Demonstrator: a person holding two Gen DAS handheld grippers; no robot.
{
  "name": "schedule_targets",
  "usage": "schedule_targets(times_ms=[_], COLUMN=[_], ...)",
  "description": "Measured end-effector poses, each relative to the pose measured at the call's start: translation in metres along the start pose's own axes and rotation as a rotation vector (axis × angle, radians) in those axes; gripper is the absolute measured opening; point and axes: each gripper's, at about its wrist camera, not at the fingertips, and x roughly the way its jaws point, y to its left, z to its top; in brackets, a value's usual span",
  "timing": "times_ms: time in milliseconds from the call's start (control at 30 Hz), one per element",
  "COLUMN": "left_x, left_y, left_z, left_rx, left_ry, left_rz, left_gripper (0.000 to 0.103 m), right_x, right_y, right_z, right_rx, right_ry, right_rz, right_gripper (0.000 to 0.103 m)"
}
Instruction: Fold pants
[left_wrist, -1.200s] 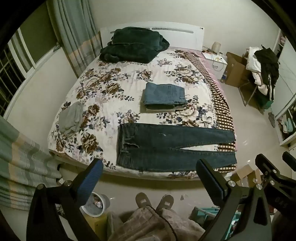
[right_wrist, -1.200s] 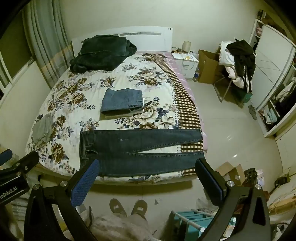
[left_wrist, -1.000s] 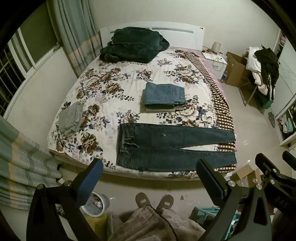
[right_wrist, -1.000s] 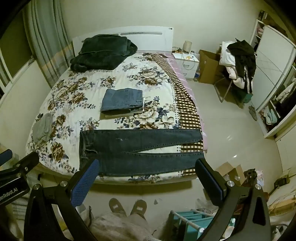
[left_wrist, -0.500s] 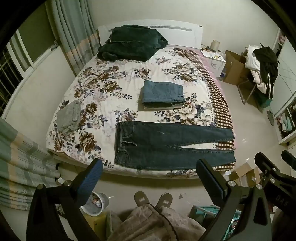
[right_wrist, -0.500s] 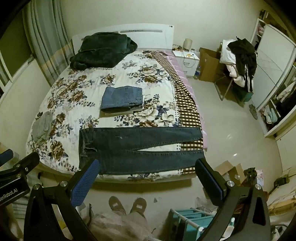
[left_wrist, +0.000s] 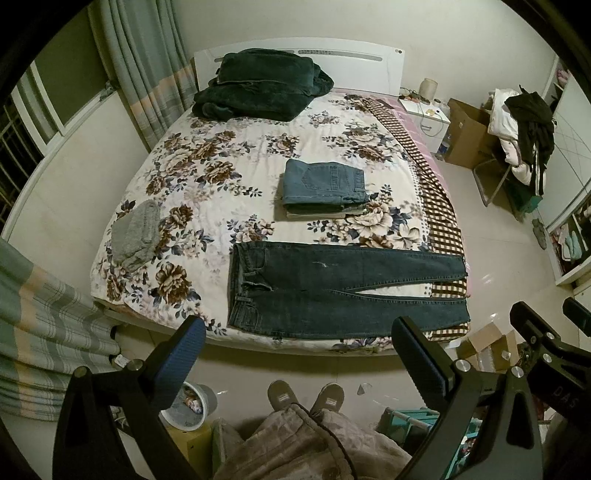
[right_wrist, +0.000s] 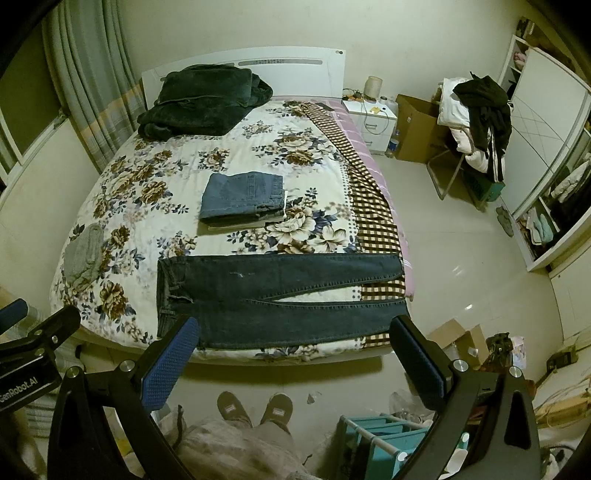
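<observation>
Nearest, the left hand-held gripper (left_wrist: 295, 347) and right hand-held gripper (right_wrist: 295, 347) both hang spread wide, gripping nothing, above the person's slippers (left_wrist: 304, 395). The dark pants (left_wrist: 332, 288) lie flat along the bed's (left_wrist: 207, 184) near edge, waistband left. Farther back sit folded jeans (left_wrist: 325, 182) and a dark green blanket (left_wrist: 258, 85).

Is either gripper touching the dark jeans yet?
Apart. In both wrist views the left gripper and right gripper hang open over the floor, short of the dark jeans.

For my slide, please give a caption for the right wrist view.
Dark jeans laid flat on floral bed; right gripper open.
</observation>
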Motion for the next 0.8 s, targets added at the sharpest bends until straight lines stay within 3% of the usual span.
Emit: schedule_targets(times_ms=[800], left_x=[0.005], left_y=[-0.007], left_z=[0.001], left_rx=[0.001], left_ry=[0.005], left_rz=[-0.007], left_gripper=[0.103], right_x=[0.002], right_y=[0.001], right_z=[0.003], right_rx=[-0.001], right_ry=[0.000], right_rz=[0.002], right_gripper=[0.103])
